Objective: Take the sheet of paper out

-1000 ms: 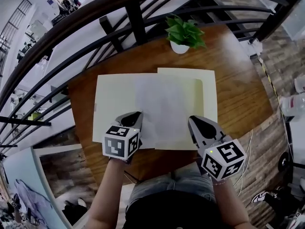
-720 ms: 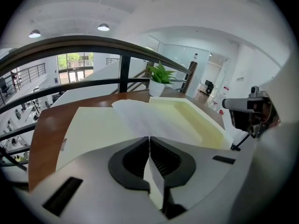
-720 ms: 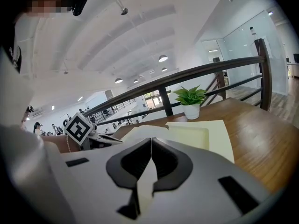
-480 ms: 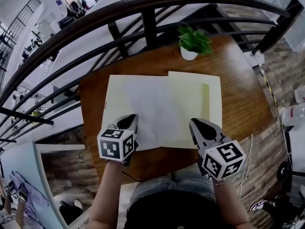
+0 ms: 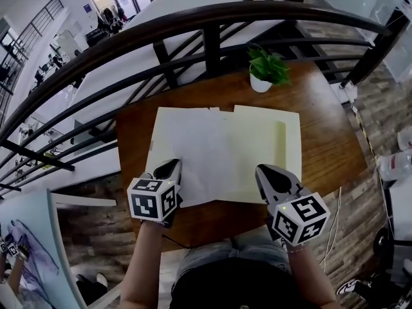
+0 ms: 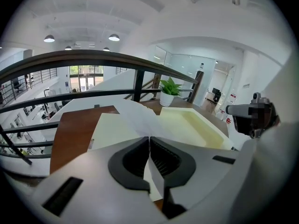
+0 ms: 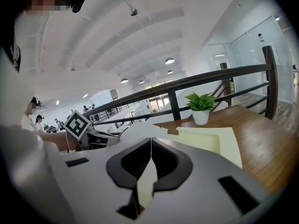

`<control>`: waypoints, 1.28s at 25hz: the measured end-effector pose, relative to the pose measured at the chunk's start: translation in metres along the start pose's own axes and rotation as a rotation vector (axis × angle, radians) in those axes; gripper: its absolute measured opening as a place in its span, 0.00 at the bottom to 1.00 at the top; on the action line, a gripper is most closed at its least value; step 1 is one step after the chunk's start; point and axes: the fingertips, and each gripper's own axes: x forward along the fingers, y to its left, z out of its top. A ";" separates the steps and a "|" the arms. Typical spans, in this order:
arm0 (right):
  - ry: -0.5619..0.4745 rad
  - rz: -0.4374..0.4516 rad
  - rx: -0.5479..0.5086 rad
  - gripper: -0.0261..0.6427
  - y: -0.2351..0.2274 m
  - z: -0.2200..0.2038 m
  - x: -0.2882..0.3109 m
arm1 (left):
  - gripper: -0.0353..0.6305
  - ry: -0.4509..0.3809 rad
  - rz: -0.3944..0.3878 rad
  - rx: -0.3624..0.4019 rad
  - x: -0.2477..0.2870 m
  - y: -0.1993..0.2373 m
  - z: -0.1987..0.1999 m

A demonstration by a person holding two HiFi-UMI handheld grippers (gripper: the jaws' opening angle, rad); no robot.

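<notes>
left tool (image 5: 168, 168) clenched on the near left edge of the white sheet of paper (image 5: 196, 153). the sheet lies across the open cream folder (image 5: 275, 143) on the wooden counter (image 5: 325, 140), its near part lifted. right tool (image 5: 268, 173) clamped on the folder's near edge. potted plant (image 5: 266, 68) at the far side of the counter.

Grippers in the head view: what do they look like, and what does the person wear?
Both have pale grey shells and black-padded, tapering jaws. The left gripper and right gripper each carry a white cube with black square markers; the right one's shows a small green light. No sleeves on the forearms; black top, blue denim below.
</notes>
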 end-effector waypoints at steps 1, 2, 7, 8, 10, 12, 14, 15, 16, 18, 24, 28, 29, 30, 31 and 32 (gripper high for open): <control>-0.002 0.001 -0.004 0.08 0.001 0.001 0.000 | 0.09 -0.005 0.002 -0.003 -0.002 0.001 0.000; -0.005 0.001 -0.008 0.08 0.002 0.001 -0.001 | 0.09 -0.011 0.003 -0.008 -0.004 0.003 0.001; -0.014 0.004 -0.024 0.08 0.005 0.006 -0.001 | 0.09 -0.056 0.002 -0.016 -0.017 0.002 0.012; -0.016 0.005 -0.026 0.08 0.005 0.007 -0.001 | 0.09 -0.066 0.000 -0.017 -0.019 0.002 0.015; -0.021 0.012 -0.026 0.08 0.007 0.009 0.000 | 0.09 -0.087 -0.001 -0.017 -0.025 0.001 0.023; -0.031 0.019 -0.023 0.08 0.009 0.012 0.000 | 0.09 -0.105 -0.002 -0.010 -0.030 0.000 0.029; -0.040 0.022 -0.023 0.08 0.012 0.015 -0.001 | 0.09 -0.116 -0.003 -0.002 -0.035 -0.002 0.033; -0.043 0.024 -0.025 0.08 0.012 0.016 -0.001 | 0.09 -0.119 -0.001 0.002 -0.036 -0.003 0.035; -0.046 0.027 -0.028 0.08 0.013 0.018 -0.001 | 0.09 -0.124 0.004 0.006 -0.038 -0.003 0.036; -0.054 0.031 -0.032 0.08 0.015 0.022 0.000 | 0.09 -0.140 0.006 0.006 -0.042 -0.006 0.041; -0.110 0.040 -0.047 0.08 0.018 0.044 -0.004 | 0.09 -0.195 -0.043 -0.001 -0.050 -0.024 0.059; -0.144 0.043 -0.051 0.08 0.021 0.057 -0.008 | 0.09 -0.248 -0.064 0.006 -0.062 -0.036 0.074; -0.151 0.045 -0.051 0.08 0.021 0.059 -0.009 | 0.09 -0.263 -0.069 0.011 -0.064 -0.039 0.078; -0.156 0.046 -0.052 0.08 0.021 0.061 -0.009 | 0.09 -0.279 -0.075 0.015 -0.067 -0.042 0.082; -0.161 0.048 -0.054 0.08 0.021 0.064 -0.009 | 0.09 -0.292 -0.082 0.020 -0.068 -0.045 0.086; -0.167 0.049 -0.056 0.08 0.021 0.066 -0.009 | 0.09 -0.302 -0.088 0.025 -0.069 -0.047 0.089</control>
